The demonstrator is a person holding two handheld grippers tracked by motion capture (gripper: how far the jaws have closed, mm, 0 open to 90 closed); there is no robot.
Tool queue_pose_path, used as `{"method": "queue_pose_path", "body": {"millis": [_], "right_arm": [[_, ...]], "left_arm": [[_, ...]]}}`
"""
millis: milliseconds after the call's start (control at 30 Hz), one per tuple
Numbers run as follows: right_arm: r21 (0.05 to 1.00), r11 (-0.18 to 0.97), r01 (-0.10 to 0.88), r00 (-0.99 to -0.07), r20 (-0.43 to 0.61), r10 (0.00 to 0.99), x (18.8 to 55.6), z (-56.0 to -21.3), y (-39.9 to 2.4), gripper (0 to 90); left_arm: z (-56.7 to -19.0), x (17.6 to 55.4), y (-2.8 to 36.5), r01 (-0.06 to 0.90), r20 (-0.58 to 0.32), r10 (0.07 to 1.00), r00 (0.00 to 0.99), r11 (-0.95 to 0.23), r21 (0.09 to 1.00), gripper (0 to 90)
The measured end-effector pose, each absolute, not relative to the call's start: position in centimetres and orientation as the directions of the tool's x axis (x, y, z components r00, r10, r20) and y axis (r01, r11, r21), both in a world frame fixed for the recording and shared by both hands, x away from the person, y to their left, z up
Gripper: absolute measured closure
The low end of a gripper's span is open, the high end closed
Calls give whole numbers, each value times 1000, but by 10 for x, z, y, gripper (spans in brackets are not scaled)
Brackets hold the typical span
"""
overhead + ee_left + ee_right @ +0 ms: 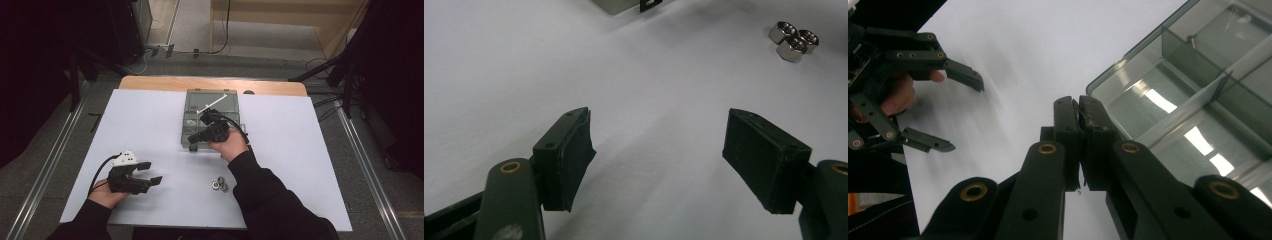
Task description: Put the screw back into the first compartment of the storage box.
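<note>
Nearest the person's edge of the white table sheet (150, 120): left gripper (152, 172), held low in the left hand (102, 196) at the front left. Jaws stand wide apart with nothing between them; in the left gripper view the two black pads (571, 157) frame bare white surface. A grey three-cornered plate sits on top of it, and a cable loops back toward the sleeve.

Front centre, just right of the left gripper's reach: three metal hex nuts (219, 184), bunched together and touching, lying loose on the sheet. Seen also in the left gripper view (793, 41), well ahead of the open pads.

Mid-table: right gripper (196, 136), carried in the right hand (231, 146), pointing left over the near edge of the box. Jaws pressed together; the right gripper view shows the pads (1079, 142) meeting face to face, whether anything thin is pinched there cannot be told.

Beyond: clear plastic compartment box (189, 131), lid raised, dividers visible (1198, 100), one small item in a far compartment.

Farthest: wooden table edge (150, 83).
</note>
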State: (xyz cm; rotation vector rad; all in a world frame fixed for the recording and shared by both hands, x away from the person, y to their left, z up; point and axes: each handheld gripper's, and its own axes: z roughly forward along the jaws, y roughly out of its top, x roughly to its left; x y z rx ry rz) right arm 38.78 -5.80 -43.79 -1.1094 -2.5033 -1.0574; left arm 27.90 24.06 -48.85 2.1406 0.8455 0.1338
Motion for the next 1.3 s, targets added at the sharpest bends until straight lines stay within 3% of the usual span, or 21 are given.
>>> {"method": "queue_pose_path", "body": {"millis": [1300], "right_arm": [[498,397,771,-610,397,685,463,-441,-49,882]], "left_arm": [[-489,279,241,525,-182,612,770,-444,726,272]]}}
